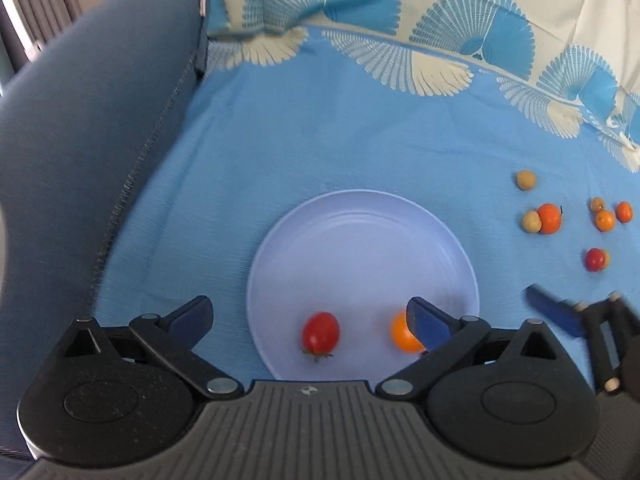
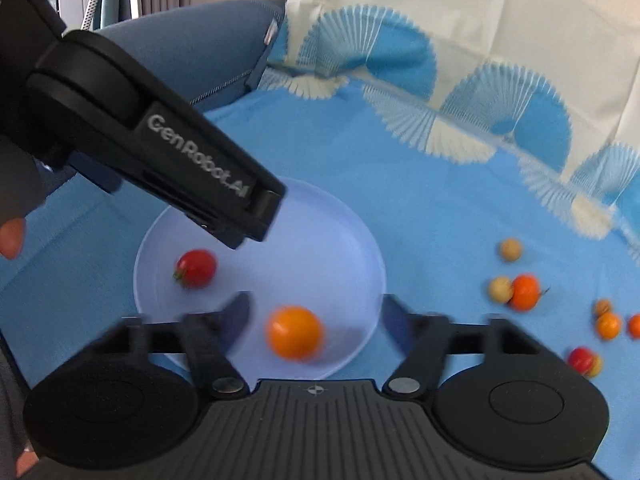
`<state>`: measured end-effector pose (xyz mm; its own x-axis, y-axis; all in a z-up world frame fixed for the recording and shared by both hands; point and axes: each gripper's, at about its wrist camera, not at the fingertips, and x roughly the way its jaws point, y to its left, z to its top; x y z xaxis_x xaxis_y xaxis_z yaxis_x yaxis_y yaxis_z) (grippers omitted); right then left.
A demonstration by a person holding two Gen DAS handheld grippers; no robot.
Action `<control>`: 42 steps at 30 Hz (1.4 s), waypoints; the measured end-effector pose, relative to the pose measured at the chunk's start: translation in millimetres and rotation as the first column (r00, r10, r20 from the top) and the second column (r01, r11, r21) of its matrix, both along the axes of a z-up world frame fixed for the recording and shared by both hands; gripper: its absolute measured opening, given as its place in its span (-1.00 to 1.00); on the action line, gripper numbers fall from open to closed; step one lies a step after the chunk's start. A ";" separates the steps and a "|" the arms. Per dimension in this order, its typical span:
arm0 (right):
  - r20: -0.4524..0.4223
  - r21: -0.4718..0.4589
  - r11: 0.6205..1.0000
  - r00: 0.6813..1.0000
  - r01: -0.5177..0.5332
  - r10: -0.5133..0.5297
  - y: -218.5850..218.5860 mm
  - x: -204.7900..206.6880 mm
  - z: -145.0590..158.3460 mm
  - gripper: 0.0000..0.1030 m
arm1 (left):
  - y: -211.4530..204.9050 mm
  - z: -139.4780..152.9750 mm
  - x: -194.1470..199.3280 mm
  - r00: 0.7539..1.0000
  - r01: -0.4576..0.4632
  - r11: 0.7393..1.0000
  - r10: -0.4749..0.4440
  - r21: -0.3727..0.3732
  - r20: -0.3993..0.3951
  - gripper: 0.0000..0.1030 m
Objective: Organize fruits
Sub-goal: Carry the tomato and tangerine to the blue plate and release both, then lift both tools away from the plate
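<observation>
Below, a blue cloth point(image 1: 320, 140) with white fans covers a blue sofa point(image 1: 100, 120). On it sits a white plate point(image 1: 360, 232). Both grippers' fingers are apart, holding nothing: left gripper point(image 1: 310, 312), right gripper point(image 2: 316, 316).

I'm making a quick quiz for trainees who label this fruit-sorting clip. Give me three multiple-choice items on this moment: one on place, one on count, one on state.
1. Where does the red tomato lie?
A. On the white plate
B. On the blue cloth beside the plate
C. Between the right gripper's fingers

2. How many fruits lie on the plate?
A. One
B. Two
C. Four

3. How do the left gripper and right gripper stand?
A. Both shut on fruit
B. Left shut, right open
C. Both open, holding nothing

Answers: 1 A, the tomato rests inside the plate's rim in both views. 2 B, only the tomato and the orange fruit are on it; the other fruits lie on the cloth. 3 C, each pair of fingers is spread wide and presses on nothing.
</observation>
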<state>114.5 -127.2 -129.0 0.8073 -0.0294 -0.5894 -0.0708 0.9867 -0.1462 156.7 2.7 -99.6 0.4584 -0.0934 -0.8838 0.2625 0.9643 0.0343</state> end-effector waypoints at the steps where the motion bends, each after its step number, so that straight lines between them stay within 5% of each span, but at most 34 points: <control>1: 0.014 -0.015 1.000 1.000 -0.002 0.002 0.4 -3.9 4.6 0.66 | 3.6 7.1 -5.6 1.000 -0.010 1.000 0.009 0.012 0.018 0.99; 8: 0.018 0.016 1.000 0.999 0.027 -0.027 -1.4 -60.1 32.6 0.89 | 43.4 36.1 -63.6 0.995 -0.089 0.995 0.088 0.036 0.043 0.99; 15: 0.040 0.120 0.987 0.993 0.105 -0.111 0.3 -122.0 48.2 0.91 | 59.9 63.2 -108.3 0.991 -0.125 0.992 0.123 0.034 0.058 0.99; 26: 0.253 0.147 0.983 0.956 0.115 -0.149 5.6 -200.3 90.9 0.99 | 52.3 121.8 -176.6 0.971 -0.073 0.997 0.077 -0.026 0.226 0.99; 42: 0.334 0.149 0.985 0.933 0.091 -0.137 16.0 -258.9 102.0 0.99 | 62.1 141.6 -234.6 0.958 -0.079 0.996 0.087 -0.040 0.274 0.99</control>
